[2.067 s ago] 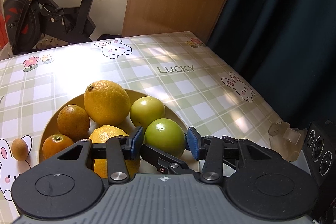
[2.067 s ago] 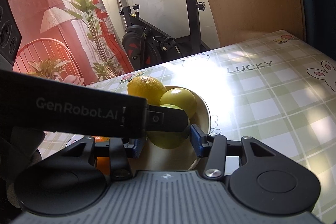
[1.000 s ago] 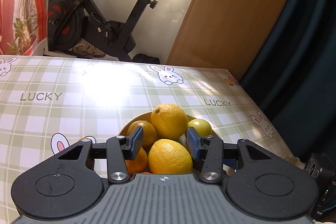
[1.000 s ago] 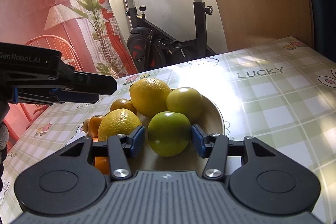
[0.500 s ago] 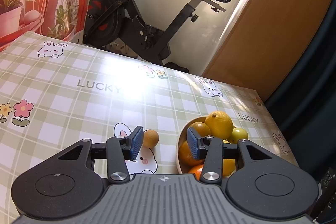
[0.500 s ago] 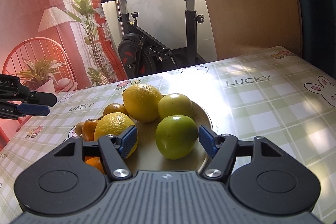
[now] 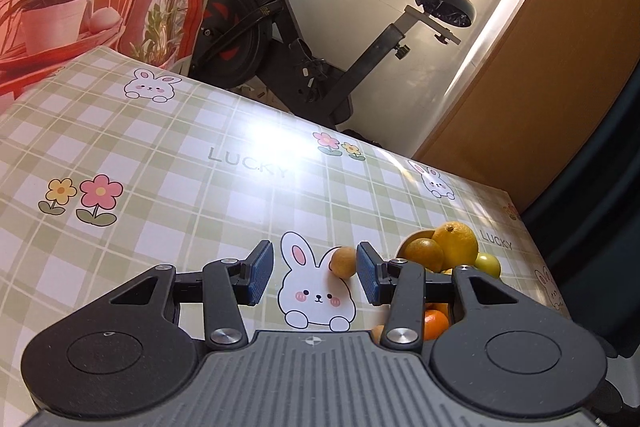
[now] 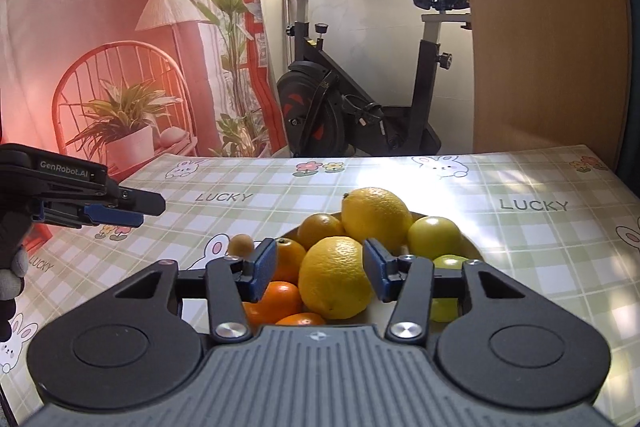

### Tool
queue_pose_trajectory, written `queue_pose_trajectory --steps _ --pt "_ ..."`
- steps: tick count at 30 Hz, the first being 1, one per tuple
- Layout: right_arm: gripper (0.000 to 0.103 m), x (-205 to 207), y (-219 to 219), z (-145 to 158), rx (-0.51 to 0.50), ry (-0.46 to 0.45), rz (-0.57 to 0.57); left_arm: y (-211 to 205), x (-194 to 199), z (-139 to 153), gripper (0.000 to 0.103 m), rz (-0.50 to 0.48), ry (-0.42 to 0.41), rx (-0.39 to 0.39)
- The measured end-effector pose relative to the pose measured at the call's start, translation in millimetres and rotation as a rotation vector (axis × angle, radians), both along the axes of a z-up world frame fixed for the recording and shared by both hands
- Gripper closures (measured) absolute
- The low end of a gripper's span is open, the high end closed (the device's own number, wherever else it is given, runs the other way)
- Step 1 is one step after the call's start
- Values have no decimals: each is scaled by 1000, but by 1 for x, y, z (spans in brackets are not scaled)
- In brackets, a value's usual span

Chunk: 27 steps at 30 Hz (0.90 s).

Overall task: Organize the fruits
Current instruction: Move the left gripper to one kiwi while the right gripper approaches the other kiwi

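Note:
A cream bowl [image 8: 472, 249] holds a big lemon [image 8: 376, 213], a yellow citrus [image 8: 336, 277], an orange [image 8: 320, 229], mandarins [image 8: 278, 301] and green fruits [image 8: 434, 237]. A small brown-orange fruit [image 8: 241, 245] lies on the cloth left of the bowl. My right gripper [image 8: 319, 269] hovers over the bowl with its jaws closing. The yellow citrus sits below and between them, and a gap shows at the left pad. My left gripper [image 7: 315, 275] is open and empty above the table. The small fruit [image 7: 343, 262] lies just beyond its right pad, and the bowl [image 7: 402, 249] is further right.
The table wears a green checked cloth [image 7: 168, 163] with rabbits and flowers. An exercise bike [image 8: 352, 107] stands behind the far edge. A wooden panel and a dark curtain are at the right. In the right wrist view the left gripper [image 8: 100, 211], held by a gloved hand, hangs over the table's left side.
The left gripper swung left off the bowl to the small fruit on the cloth. The right jaws widened off the green fruit, then narrowed, and rose over the yellow citrus.

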State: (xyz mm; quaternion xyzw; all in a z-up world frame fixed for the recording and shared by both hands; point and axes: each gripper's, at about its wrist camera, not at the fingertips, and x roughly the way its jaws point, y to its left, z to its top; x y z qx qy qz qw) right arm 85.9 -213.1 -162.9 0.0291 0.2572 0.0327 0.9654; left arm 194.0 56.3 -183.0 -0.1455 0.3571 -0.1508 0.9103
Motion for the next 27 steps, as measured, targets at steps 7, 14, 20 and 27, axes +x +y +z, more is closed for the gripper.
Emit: queue_pose_trajectory --steps 7,14,20,27 --pt "71 28 58 -25 -71 125 167 22 -9 -12 56 33 20 -39" --pt "72 40 87 -43 -178 200 181 39 -12 -24 56 49 28 -99" --pt "70 42 101 -46 -279 215 178 37 -13 -31 56 23 20 -113" --pt "71 47 118 -45 -252 239 240 48 -18 -37 56 34 12 -146"
